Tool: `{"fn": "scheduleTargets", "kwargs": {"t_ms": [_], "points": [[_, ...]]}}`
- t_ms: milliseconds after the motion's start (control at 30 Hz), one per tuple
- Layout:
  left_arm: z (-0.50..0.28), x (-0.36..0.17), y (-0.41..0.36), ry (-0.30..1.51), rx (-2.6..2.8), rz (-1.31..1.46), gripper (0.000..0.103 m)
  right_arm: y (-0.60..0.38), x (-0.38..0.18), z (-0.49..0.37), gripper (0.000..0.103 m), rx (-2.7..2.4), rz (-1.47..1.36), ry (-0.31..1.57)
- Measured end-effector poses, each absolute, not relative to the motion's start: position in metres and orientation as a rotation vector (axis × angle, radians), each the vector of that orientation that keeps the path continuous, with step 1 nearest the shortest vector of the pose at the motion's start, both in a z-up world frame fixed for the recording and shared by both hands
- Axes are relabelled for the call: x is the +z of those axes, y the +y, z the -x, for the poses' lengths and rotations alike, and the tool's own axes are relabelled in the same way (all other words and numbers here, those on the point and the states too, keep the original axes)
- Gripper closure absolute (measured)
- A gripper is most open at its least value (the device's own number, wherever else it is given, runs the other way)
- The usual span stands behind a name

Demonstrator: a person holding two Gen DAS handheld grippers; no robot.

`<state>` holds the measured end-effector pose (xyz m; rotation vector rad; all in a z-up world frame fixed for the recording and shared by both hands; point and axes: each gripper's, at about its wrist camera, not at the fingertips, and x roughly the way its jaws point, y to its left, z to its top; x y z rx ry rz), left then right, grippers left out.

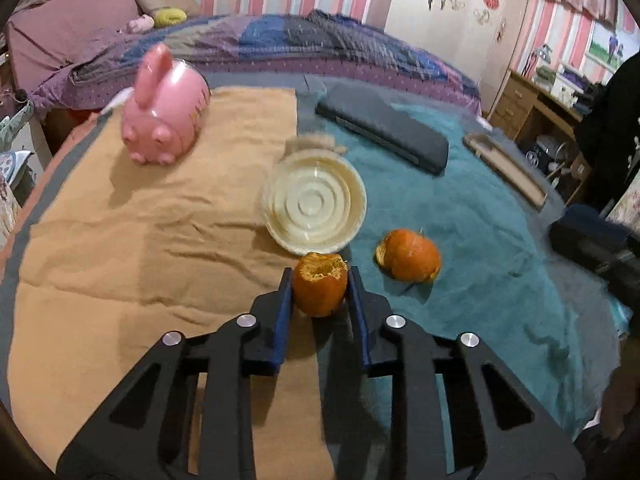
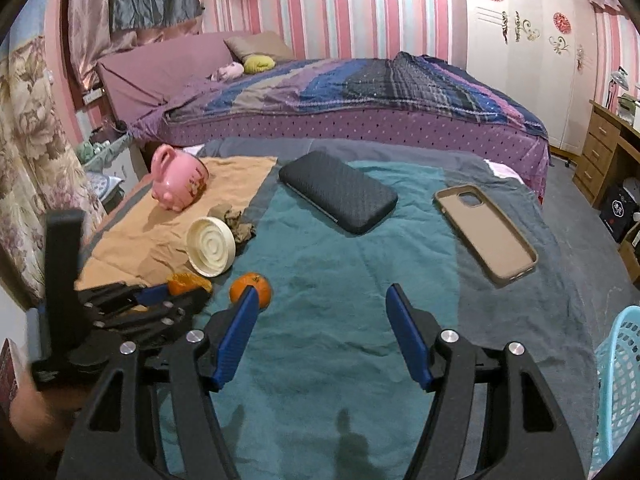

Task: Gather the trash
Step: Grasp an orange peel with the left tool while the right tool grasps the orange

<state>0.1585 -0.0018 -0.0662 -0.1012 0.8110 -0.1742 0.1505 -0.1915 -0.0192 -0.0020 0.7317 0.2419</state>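
- While pinched between blue pads, torn orange peel (image 1: 320, 286) sits upright at near centre, clamped by left gripper (image 1: 319, 284).
- Just right: second orange peel (image 1: 408, 256), loose on teal cloth (image 1: 480, 240).
- Just beyond: cream round lid (image 1: 314, 204), hollow side up, empty.
- Far right: blue mesh basket (image 2: 618, 364), contents unseen.
- Right gripper (image 2: 322, 300): spread wide, nothing between, second peel touching its left pad's tip in view.

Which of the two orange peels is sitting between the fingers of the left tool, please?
The hollow orange peel with its torn opening facing up, beside the cream lid, sits in the left tool. The other peel lies free on the teal cloth.
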Motion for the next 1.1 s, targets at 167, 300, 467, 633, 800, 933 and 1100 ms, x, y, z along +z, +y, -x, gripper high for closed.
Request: {"fn": "scheduleTargets", "kwargs": {"t_ms": [167,300,467,633,800,933,1100], "points": [[-0.141,-0.044,0.016,0.707,-0.151,0.112,0.078,-0.170,-0.033,-0.159,0.038,0.256,0.015,0.784],[-0.132,-0.036,0.033,0.669,-0.115,0.111,0.078,-0.149,-0.042,-0.166,0.038,0.272,0.035,0.806],[-0.131,-0.039,0.044,0.678,-0.103,0.124,0.078,-0.124,-0.056,-0.176,0.038,0.283,0.052,0.841],[-0.129,-0.040,0.050,0.680,-0.102,0.135,0.078,-0.112,-0.068,-0.186,0.038,0.277,0.049,0.881],[-0.129,-0.039,0.055,0.671,-0.098,0.151,0.078,-0.102,-0.075,-0.189,0.050,0.274,0.086,0.899],[-0.129,-0.038,0.055,0.667,-0.099,0.155,0.078,-0.103,-0.075,-0.191,0.067,0.281,0.085,0.897],[-0.128,-0.037,0.055,0.663,-0.095,0.157,0.078,-0.108,-0.069,-0.189,0.079,0.287,0.054,0.877]]}}
